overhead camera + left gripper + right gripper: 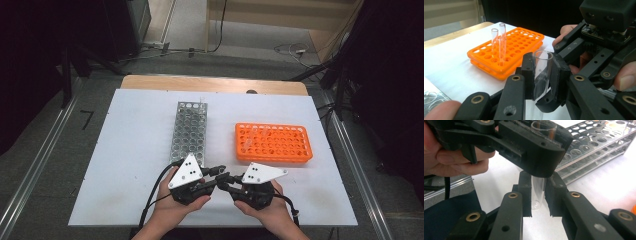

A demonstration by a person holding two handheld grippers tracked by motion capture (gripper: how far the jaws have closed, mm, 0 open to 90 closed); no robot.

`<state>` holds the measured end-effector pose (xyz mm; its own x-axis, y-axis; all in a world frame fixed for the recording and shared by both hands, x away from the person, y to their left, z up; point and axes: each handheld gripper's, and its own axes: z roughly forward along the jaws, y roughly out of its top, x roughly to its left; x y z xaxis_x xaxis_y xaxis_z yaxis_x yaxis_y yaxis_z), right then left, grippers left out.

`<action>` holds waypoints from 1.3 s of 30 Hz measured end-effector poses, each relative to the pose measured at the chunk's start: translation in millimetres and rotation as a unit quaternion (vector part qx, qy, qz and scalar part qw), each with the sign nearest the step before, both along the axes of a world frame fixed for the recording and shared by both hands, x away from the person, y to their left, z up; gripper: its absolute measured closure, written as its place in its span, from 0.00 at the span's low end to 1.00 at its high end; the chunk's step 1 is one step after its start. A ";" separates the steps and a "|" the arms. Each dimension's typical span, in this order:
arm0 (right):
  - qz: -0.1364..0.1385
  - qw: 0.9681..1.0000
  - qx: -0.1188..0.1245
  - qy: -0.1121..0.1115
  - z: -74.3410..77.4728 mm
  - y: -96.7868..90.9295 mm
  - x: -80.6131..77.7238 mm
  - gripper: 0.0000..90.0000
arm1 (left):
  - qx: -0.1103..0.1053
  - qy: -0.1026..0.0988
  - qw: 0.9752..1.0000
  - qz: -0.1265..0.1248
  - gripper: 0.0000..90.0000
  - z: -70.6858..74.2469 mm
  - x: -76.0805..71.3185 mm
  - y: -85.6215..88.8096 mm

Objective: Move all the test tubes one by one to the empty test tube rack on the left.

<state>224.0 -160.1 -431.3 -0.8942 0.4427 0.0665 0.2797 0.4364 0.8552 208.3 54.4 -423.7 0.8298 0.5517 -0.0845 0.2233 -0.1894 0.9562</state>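
A clear glass test tube (542,75) is clamped upright by both the left gripper (543,75) and the right gripper (538,195) (jaws meeting tip to tip). Bare tabletop (135,150) is left around them; both racks stand beyond.

This looks like a lab: a white worktop (130,150) in mid frame carries a metal tube rack (190,131) and an orange tube rack (273,143) holding glass tubes (499,46), while cables (292,49) trail across the floor at upper right.
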 end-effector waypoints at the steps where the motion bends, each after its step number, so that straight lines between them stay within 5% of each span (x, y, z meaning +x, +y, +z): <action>1: 0.000 1.000 0.001 0.001 0.1 -0.7 0.4 0.82 | -0.003 0.000 1.000 -0.001 0.85 -0.2 0.8 -0.4; 5: 0.002 1.000 0.003 0.001 -0.2 -5.8 2.8 0.77 | -0.009 0.005 1.000 -0.003 0.85 -0.6 4.6 -0.5; 21: -0.045 0.999 0.014 -0.015 -1.6 -64.5 13.1 0.20 | -0.015 -0.005 0.999 0.045 0.85 11.6 32.1 21.8; 39: -0.094 0.995 0.031 -0.004 -4.5 -132.8 18.0 0.01 | -0.016 -0.012 0.994 0.108 0.85 23.2 81.0 47.0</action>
